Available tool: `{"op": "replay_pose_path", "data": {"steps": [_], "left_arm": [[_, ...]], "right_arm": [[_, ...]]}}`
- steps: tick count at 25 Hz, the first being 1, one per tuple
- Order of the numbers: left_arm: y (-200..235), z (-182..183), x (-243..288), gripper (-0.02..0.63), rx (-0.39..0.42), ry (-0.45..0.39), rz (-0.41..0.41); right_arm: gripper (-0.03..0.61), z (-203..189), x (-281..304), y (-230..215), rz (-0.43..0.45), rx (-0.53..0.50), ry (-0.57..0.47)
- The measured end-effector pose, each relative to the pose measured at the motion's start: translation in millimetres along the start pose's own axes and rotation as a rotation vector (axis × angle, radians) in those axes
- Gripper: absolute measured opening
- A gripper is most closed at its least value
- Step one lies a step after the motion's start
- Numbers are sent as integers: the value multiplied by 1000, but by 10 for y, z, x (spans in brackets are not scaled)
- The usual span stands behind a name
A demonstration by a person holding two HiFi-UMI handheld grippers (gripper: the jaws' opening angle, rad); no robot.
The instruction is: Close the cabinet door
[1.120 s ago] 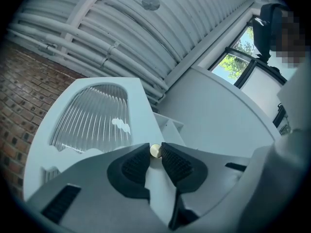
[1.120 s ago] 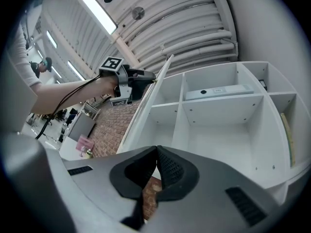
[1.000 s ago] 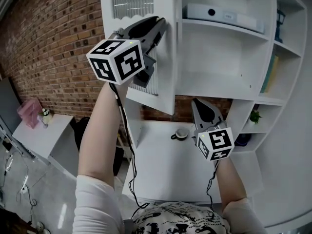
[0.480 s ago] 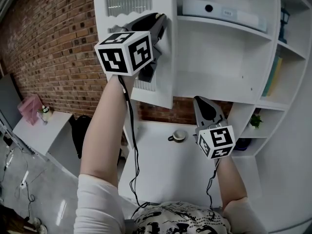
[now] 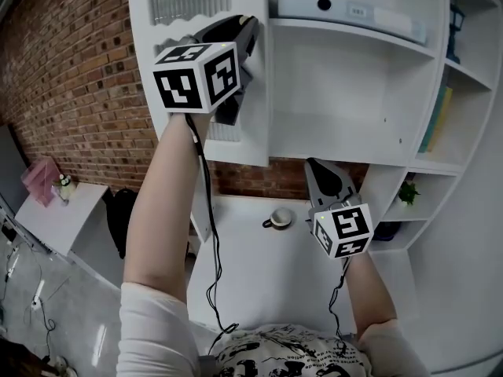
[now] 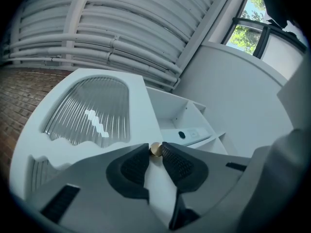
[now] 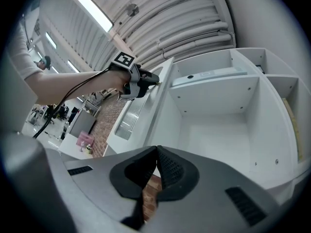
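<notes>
Item: cabinet door [image 5: 253, 124], white, with a ribbed glass pane [image 6: 90, 113]; stands ajar, swung out at an angle on the left side of the open cabinet [image 5: 346, 93]
Not readable: the head view cuts off the door's top edge and the upper cabinet; the left gripper [image 5: 251, 25] and its marker cube [image 5: 195, 77] cover the door's knob there; the box [image 5: 346, 8] on the top shelf is only partly in frame
Left gripper: jaws narrowly apart, tips pressed on either side of the small brass knob [image 6: 155, 149] at the door's edge; they have just been opening slightly, with the knob between them
Right gripper [image 5: 310, 163]: jaws together at the tips, nothing between them; held low, below the open compartment, clear of door and shelves
Also present: cup [image 5: 277, 218] on the white desk [image 5: 259, 273] below
</notes>
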State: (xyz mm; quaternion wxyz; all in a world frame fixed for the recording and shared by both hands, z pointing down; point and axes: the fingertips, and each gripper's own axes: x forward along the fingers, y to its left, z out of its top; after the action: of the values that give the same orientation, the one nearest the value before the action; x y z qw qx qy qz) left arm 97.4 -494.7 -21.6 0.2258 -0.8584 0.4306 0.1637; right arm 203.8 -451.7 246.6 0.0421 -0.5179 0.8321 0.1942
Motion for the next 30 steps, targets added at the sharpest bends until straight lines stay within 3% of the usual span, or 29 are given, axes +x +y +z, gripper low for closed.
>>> {"op": "replay_pose_path", "data": {"steps": [19, 30], "left_arm": [[115, -158, 275, 100, 45, 15, 63], [56, -109, 7, 100, -71, -26, 44]], "right_arm": [[15, -196, 44, -157, 8, 6, 59], [15, -90, -171, 43, -16, 9, 87]]}}
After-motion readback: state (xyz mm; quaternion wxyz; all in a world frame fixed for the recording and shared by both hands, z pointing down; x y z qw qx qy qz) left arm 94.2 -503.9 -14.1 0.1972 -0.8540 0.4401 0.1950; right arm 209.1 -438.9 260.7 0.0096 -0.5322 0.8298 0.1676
